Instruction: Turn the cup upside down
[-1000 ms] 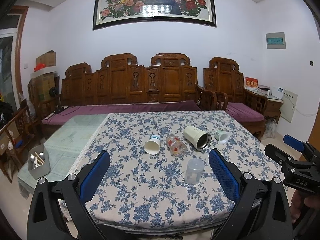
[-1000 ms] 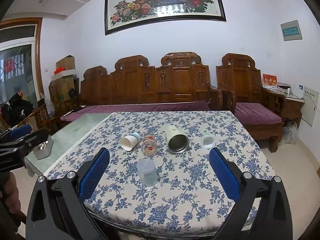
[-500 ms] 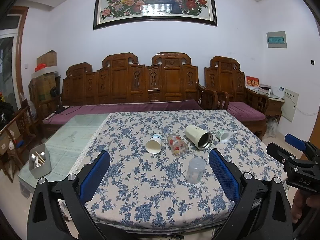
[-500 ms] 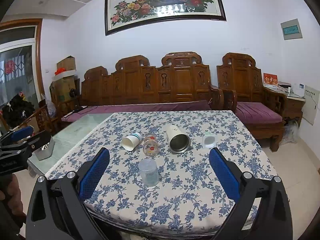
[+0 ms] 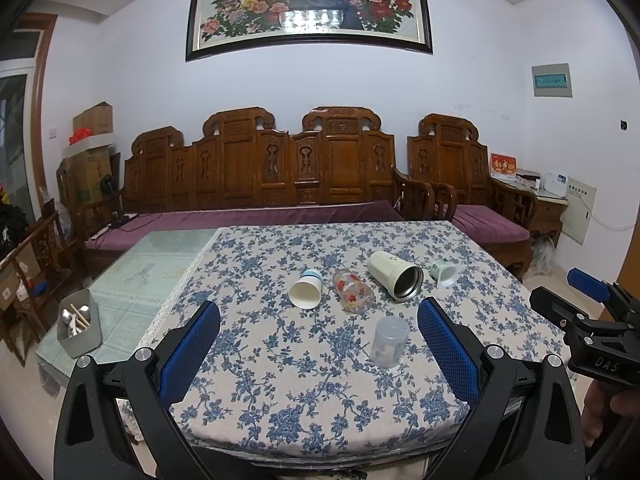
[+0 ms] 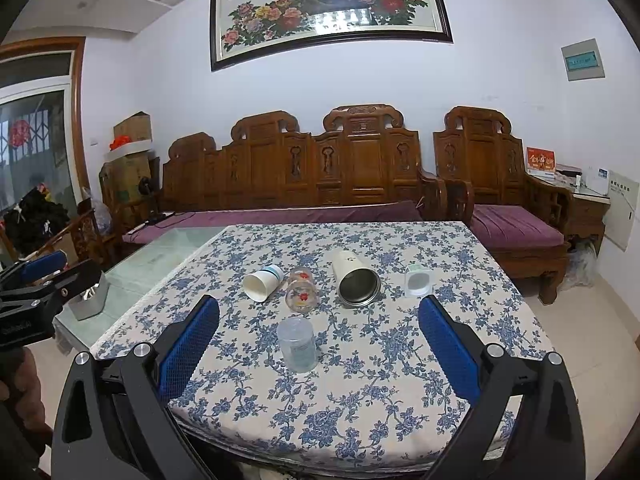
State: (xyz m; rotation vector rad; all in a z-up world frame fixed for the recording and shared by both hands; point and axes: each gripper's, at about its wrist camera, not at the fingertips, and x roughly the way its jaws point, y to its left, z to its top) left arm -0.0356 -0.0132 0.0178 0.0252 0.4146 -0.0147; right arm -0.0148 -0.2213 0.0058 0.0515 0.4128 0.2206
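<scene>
Several cups are on a table with a blue-flowered cloth (image 5: 280,380). A clear plastic cup (image 5: 389,341) (image 6: 297,345) stands upside down nearest me. Behind it lie on their sides a white paper cup (image 5: 306,289) (image 6: 262,282), a glass with red flowers (image 5: 353,291) (image 6: 302,289), a cream steel-lined mug (image 5: 396,275) (image 6: 355,278) and a small white cup (image 5: 443,273) (image 6: 417,281). My left gripper (image 5: 319,342) and my right gripper (image 6: 319,342) are both open and empty, held short of the table's near edge.
A grey utensil holder (image 5: 78,330) stands on the bare glass part of the table at the left. A carved wooden sofa with purple cushions (image 5: 260,216) is behind the table. The right gripper also shows at the right edge of the left wrist view (image 5: 588,320).
Both grippers have drifted slightly and the table view shifts a little. No cup has moved and both grippers stay open.
</scene>
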